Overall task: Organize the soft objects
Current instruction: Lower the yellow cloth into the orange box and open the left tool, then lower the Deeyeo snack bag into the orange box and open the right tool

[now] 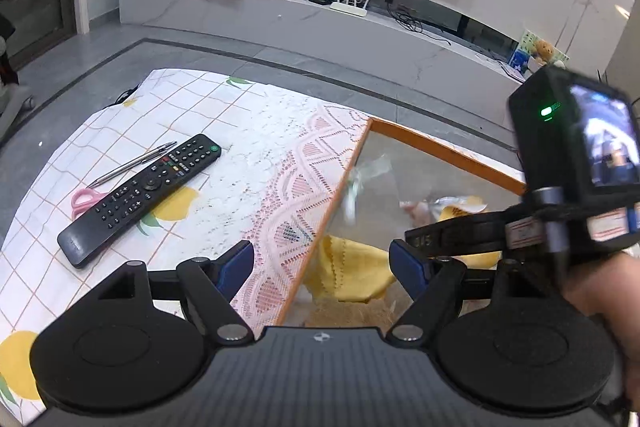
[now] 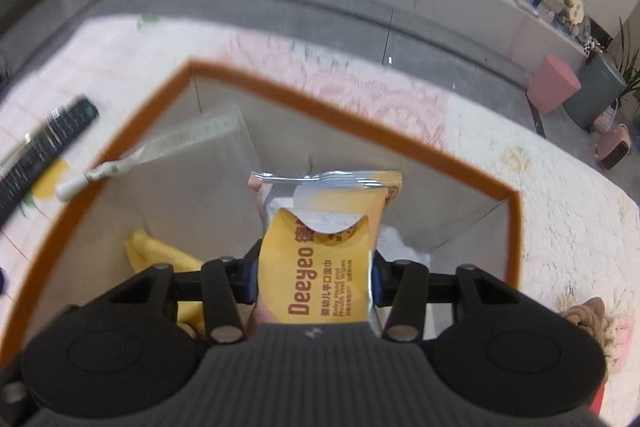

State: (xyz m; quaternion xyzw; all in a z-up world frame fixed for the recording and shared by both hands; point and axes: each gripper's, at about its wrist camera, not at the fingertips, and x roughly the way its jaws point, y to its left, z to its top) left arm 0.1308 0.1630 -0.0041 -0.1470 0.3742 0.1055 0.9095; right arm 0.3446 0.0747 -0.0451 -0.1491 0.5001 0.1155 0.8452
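My right gripper (image 2: 314, 277) is shut on a yellow pack of wet wipes (image 2: 320, 247) and holds it over the inside of an orange-rimmed storage box (image 2: 320, 91). A yellow cloth (image 2: 160, 255) lies on the box floor at the left, with something white (image 2: 400, 247) under the pack. In the left wrist view my left gripper (image 1: 322, 261) is open and empty, hovering over the box's left rim (image 1: 328, 211), with the yellow cloth (image 1: 348, 271) between its fingers below. The right gripper's body (image 1: 560, 211) reaches into the box from the right.
A black remote (image 1: 136, 199), a pen (image 1: 132, 165) and pink scissors (image 1: 84, 201) lie on the lemon-print tablecloth (image 1: 240, 155) left of the box. A clear plastic sheet (image 2: 200, 143) leans on the box's left wall. A rope object (image 2: 588, 319) lies at the right.
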